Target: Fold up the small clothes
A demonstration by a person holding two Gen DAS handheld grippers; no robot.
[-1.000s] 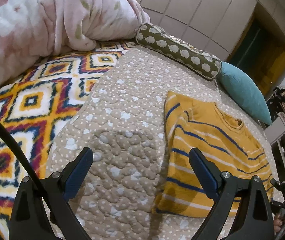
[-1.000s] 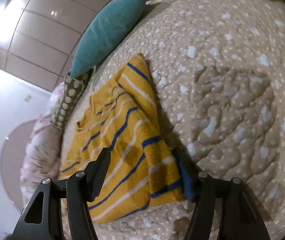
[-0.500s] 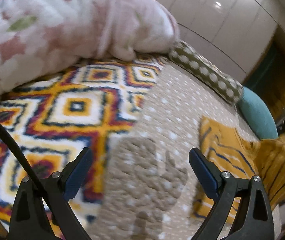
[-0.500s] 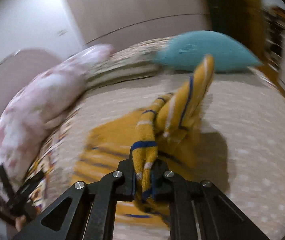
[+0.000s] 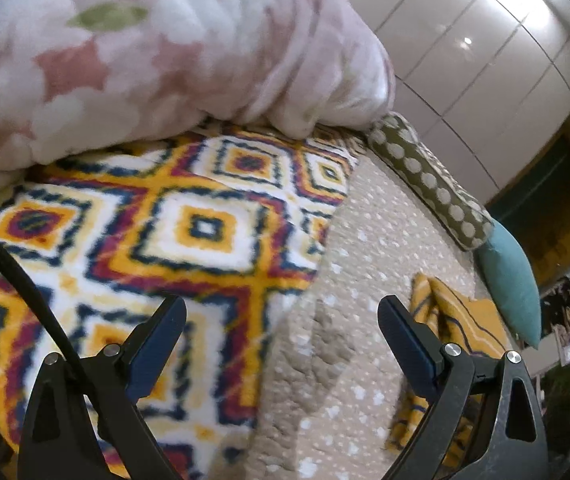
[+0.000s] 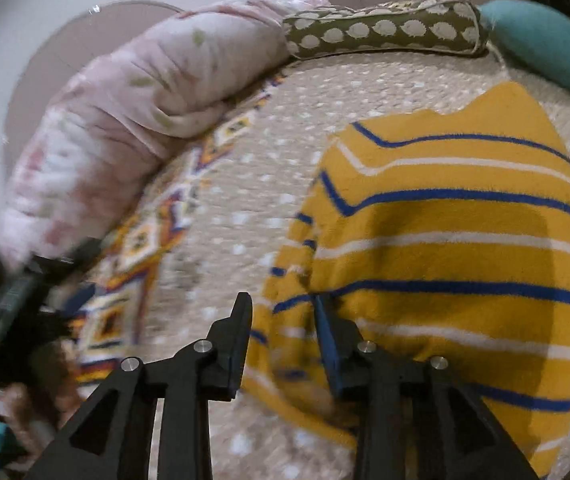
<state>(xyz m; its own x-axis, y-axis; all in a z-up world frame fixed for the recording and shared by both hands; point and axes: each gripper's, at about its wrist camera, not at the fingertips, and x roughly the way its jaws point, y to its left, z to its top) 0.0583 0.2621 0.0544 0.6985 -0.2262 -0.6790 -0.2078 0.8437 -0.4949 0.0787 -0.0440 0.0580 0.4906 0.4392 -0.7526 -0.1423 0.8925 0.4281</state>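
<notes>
A yellow sweater [image 6: 445, 240] with blue and white stripes lies folded on the beige dotted quilt [image 6: 245, 184]. My right gripper [image 6: 283, 316] hovers over its near left edge. Its jaws are opening; sweater fabric shows in the gap below them, and the pads do not press it. In the left wrist view the sweater [image 5: 461, 320] is at the right, behind the right finger [image 5: 405, 340]. My left gripper [image 5: 281, 320] stands open and holds nothing, over the border between the patterned blanket [image 5: 165, 232] and the quilt.
A pink floral duvet [image 5: 145, 60] is heaped at the back left. A green spotted bolster [image 5: 429, 184] and a teal pillow [image 5: 513, 280] line the far edge of the bed. Pale wardrobe doors [image 5: 485, 60] stand behind. A hand with the other gripper [image 6: 17, 300] shows blurred at lower left.
The right gripper shut on the sweater's edge, lifted it, carried it across and released it; the sweater now lies folded. The left gripper has shifted left over the patterned blanket.
</notes>
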